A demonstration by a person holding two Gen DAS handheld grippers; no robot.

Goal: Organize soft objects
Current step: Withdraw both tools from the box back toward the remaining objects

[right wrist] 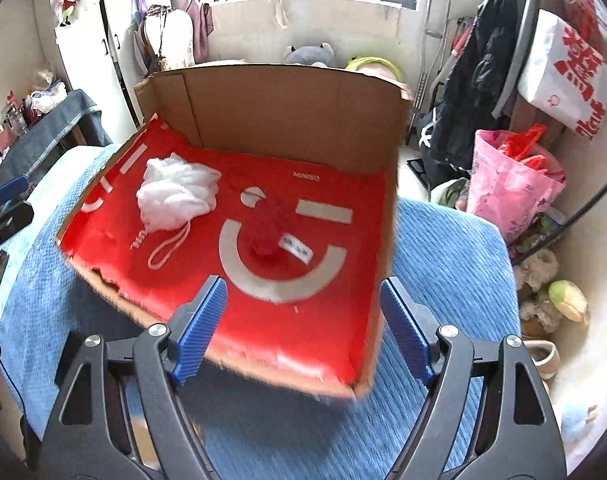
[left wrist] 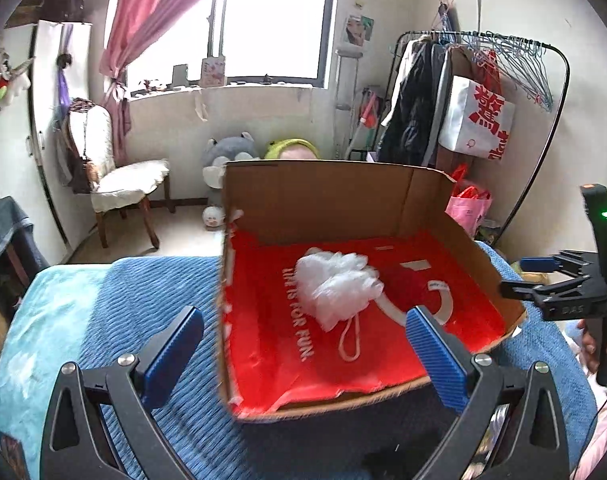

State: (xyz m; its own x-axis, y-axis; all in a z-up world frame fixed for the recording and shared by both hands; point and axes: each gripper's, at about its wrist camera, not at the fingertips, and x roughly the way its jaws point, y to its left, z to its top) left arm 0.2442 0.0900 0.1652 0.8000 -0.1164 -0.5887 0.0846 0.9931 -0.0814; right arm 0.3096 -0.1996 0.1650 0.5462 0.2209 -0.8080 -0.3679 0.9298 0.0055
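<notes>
Both grippers, left [left wrist: 303, 344] and right [right wrist: 303, 320], fingers wide and empty, hover over the cardboard box [right wrist: 287, 96] on the blue-blanketed bed [right wrist: 443, 248]; white bath pouf [right wrist: 175, 192] and red pouf [right wrist: 265, 232] already lie inside, so sorting looks near done.

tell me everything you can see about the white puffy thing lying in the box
The white bath pouf is a bunched ball of gauzy mesh, fluffy and loosely gathered, with a white cord loop trailing from it toward the open front. It lies loose on the red liner inside the cardboard box, on the left half as the right wrist view shows it. A small red item lies beside it, apart. Neither gripper touches it.
</notes>
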